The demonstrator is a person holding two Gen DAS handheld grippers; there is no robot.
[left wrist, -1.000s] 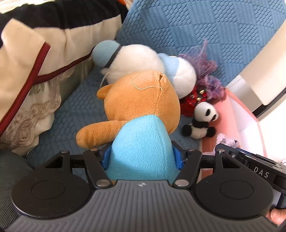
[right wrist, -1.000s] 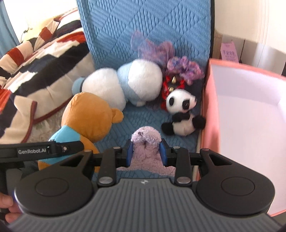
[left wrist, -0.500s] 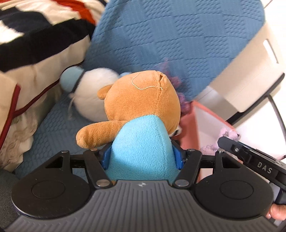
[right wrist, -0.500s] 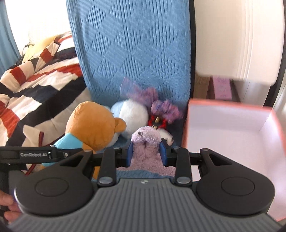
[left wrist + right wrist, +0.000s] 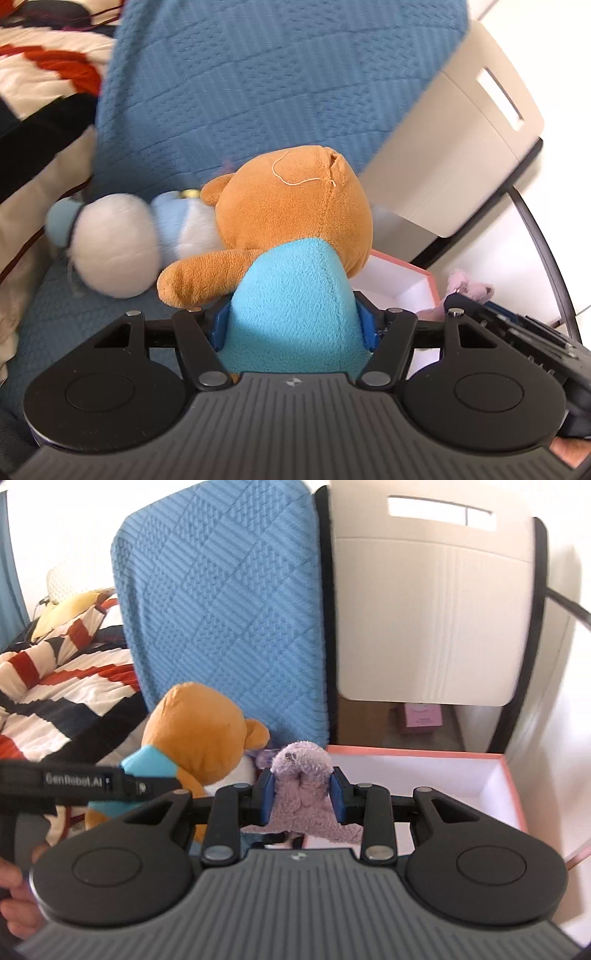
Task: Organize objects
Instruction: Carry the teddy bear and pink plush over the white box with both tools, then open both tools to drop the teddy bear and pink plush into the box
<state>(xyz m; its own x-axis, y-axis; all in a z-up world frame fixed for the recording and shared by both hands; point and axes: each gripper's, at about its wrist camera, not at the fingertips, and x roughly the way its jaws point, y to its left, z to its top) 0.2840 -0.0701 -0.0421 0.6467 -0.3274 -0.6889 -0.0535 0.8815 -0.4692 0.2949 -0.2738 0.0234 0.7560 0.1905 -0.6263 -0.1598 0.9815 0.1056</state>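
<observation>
Plush in both grippers now: my left gripper stays clamped on the bear, right gripper squeezed on the purple toy. Both have lifted off the seat, pink box straight ahead, so dropping them in looks next

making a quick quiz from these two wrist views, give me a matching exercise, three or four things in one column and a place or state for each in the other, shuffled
Things:
1. orange bear
2. purple plush
3. white and blue plush
4. pink box

Places or states:
A. lying on the blue seat
B. held in the right claw
C. open, white inside
D. held in the left claw

Pairs: 1-D, 2-B, 3-A, 4-C
</observation>
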